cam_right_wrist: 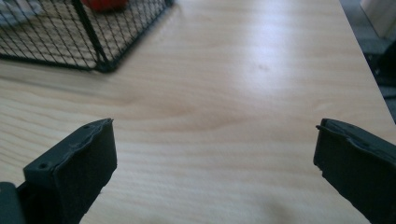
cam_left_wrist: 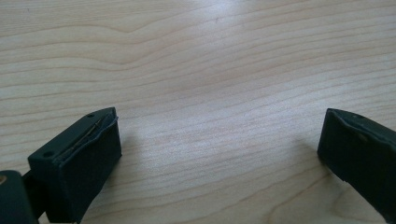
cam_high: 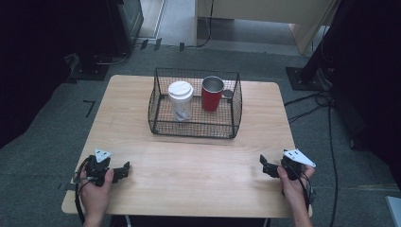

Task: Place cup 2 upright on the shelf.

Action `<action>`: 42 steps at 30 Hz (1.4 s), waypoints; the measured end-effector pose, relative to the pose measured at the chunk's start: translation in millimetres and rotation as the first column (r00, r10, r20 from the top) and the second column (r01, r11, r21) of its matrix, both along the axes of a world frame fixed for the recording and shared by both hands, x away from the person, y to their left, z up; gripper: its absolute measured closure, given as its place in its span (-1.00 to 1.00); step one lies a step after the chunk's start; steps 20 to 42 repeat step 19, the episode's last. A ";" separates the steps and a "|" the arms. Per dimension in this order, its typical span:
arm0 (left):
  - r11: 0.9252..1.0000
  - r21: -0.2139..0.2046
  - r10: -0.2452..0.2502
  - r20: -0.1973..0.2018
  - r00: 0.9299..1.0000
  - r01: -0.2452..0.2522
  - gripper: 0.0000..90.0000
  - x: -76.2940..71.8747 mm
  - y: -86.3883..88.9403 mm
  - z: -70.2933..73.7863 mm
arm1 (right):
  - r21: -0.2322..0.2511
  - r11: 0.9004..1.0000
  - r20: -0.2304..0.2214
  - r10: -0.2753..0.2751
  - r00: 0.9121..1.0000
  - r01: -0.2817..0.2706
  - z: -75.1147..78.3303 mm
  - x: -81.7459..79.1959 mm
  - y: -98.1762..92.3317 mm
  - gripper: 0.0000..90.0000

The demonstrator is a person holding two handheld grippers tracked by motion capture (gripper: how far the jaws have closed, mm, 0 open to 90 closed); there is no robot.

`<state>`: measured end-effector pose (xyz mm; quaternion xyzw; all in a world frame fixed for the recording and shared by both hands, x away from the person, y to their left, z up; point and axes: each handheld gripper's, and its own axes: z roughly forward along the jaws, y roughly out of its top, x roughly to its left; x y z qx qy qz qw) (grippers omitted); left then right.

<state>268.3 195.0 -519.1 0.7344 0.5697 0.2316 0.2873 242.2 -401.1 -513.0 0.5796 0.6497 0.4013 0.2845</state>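
One wire basket [cam_high: 161,124] holds two cups; two grippers rest apart, spread.

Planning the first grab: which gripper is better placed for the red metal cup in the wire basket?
Right, probably. The red metal cup stands in the black wire basket's right half, nearer the open right gripper.

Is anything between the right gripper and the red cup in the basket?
Yes. The right gripper is low near the table's front edge, and the wire basket wall stands between it and the red cup. From above, the basket is open.
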 end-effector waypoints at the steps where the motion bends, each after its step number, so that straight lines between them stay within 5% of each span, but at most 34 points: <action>1: 1.000 0.000 0.000 0.000 1.000 0.000 -1.00 0.0 0.0 0.0 | -0.003 1.000 -0.018 -0.007 1.000 0.007 -1.8 -0.8 -1.7 -1.00; 4: 1.000 0.000 0.000 0.000 1.000 0.000 -1.00 -0.1 0.0 0.0 | -0.024 0.999 -0.090 -0.034 0.995 0.032 -9.2 -3.5 -5.6 -1.00; 7: 1.000 0.000 0.000 0.000 1.000 0.000 -1.00 0.0 0.0 0.0 | -0.038 0.998 -0.112 -0.052 0.992 0.048 -10.1 -6.5 -8.5 -1.00; 11: 1.000 -0.001 0.001 0.001 1.000 -0.001 -1.00 0.0 -0.1 -0.1 | -0.114 0.989 -0.191 -0.116 0.975 0.096 -13.1 -9.8 -11.1 -1.00; 13: 1.000 -0.001 0.001 0.001 1.000 -0.001 -1.00 0.0 0.0 -0.1 | -0.104 0.991 -0.215 -0.109 0.970 0.088 -14.1 -11.4 -13.3 -1.00; 17: 1.000 -0.001 0.000 0.000 1.000 0.000 -1.00 0.1 -0.1 0.0 | -0.105 0.993 -0.216 -0.075 0.973 0.053 -14.1 -15.5 -13.2 -1.00; 42: 1.000 0.000 0.017 -0.001 1.000 -0.017 -1.00 -0.2 -1.3 0.1 | -0.103 0.993 -0.218 -0.076 0.973 0.055 -14.0 -15.7 -13.1 -1.00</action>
